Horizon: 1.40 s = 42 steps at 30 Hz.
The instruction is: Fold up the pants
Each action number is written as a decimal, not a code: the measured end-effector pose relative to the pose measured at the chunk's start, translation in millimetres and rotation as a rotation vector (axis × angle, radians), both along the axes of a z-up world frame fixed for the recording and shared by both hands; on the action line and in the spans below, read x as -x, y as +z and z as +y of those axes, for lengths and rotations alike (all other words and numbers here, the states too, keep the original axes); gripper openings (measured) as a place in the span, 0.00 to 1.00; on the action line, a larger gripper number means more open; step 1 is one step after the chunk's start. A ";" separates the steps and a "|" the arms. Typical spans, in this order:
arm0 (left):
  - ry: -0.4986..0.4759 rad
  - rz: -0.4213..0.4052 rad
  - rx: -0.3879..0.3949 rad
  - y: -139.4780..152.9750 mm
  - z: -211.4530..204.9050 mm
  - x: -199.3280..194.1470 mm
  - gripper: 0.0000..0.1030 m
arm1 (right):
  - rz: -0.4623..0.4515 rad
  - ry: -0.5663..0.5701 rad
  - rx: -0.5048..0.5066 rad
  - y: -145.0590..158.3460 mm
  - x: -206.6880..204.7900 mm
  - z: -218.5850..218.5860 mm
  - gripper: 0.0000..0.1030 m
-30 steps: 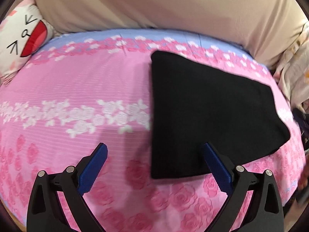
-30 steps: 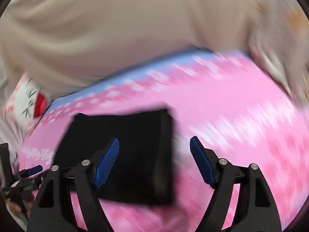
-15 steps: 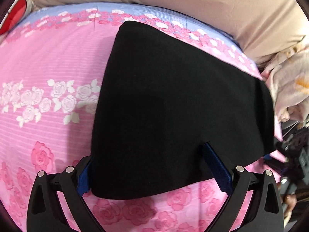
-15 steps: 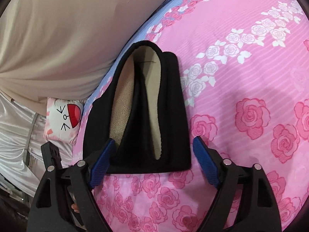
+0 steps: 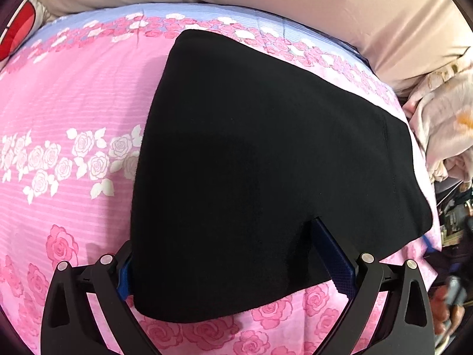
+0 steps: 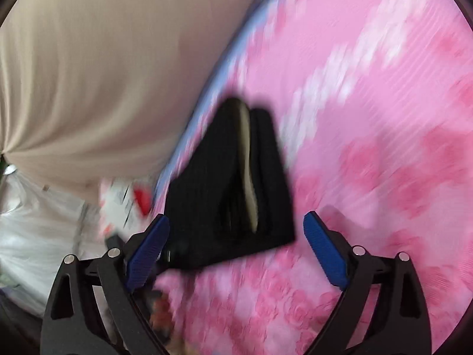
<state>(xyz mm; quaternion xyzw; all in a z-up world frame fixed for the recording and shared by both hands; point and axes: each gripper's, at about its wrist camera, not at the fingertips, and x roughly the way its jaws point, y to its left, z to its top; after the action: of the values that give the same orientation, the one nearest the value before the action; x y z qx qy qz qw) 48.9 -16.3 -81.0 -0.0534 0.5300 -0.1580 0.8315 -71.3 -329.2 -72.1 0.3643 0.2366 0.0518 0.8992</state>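
The black pants (image 5: pixel 260 159) lie folded into a compact wedge on the pink rose bedsheet (image 5: pixel 74 103). My left gripper (image 5: pixel 227 269) is open, its blue fingers (image 5: pixel 334 257) straddling the near edge of the folded pants, with the left finger partly hidden behind the cloth. In the blurred right wrist view the pants (image 6: pixel 236 183) show their open end with a beige fleece lining. My right gripper (image 6: pixel 236 245) is open and empty, just short of that end.
A beige wall or headboard cloth (image 5: pixel 295 3) runs behind the bed. A white cartoon-face pillow (image 5: pixel 17 26) sits at the far left corner. Crumpled pale bedding (image 5: pixel 443 124) lies off the right edge. White fabric (image 6: pixel 32 236) hangs beside the bed.
My left gripper has moved right and forward until its fingers straddle the pants' near edge. My right gripper has swung round to the pants' open end and is now pulling back, still moving.
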 end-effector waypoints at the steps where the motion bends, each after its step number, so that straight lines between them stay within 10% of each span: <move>1: 0.002 -0.005 -0.009 -0.1 -1.6 0.4 0.95 | -0.014 0.022 0.100 12.6 -2.5 13.8 0.78; 7: 0.006 -0.020 -0.047 -2.1 -5.8 -0.1 0.95 | 0.141 0.091 0.440 -6.7 -78.4 55.2 0.32; 8: -0.001 -0.021 -0.044 -2.8 -5.5 -0.3 0.95 | 0.165 0.047 0.427 -20.0 -86.8 40.8 0.00; 12: -0.026 -0.035 -0.062 -3.4 -4.1 2.7 0.95 | 0.129 0.010 0.209 -5.1 -62.2 0.9 0.10; 13: -0.023 -0.039 -0.063 -3.5 -4.3 2.4 0.95 | 0.123 -0.020 0.242 0.4 -52.5 -1.9 0.32; 14: -0.014 -0.042 -0.064 -3.6 -5.1 1.8 0.95 | 0.131 -0.040 0.257 1.1 -44.2 -5.5 0.75; 16: 0.003 -0.048 -0.073 -3.9 -7.4 1.5 0.95 | 0.165 -0.058 0.224 -9.3 -33.5 -14.6 0.87; 20: 0.012 -0.054 -0.076 -4.1 -9.6 1.1 0.95 | 0.201 0.015 0.029 -39.9 -33.5 -16.8 0.86; 33: -0.011 0.008 -0.016 -1.3 -7.6 -15.1 0.95 | 0.205 0.116 0.103 -43.3 -76.1 12.1 0.86; 39: -0.032 0.022 -0.010 -0.4 -19.8 -28.2 0.95 | 0.234 0.123 0.089 -46.7 -88.9 9.7 0.46; 42: -0.029 -0.031 -0.014 12.3 -16.8 -19.7 0.62 | 0.217 0.138 0.063 -40.4 -86.4 12.7 0.39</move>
<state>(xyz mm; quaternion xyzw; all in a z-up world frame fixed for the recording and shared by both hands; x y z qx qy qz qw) 68.5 -33.1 -68.7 -0.0374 0.5187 -0.1671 0.8376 15.1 -316.6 -112.5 0.3222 0.3584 0.0664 0.8737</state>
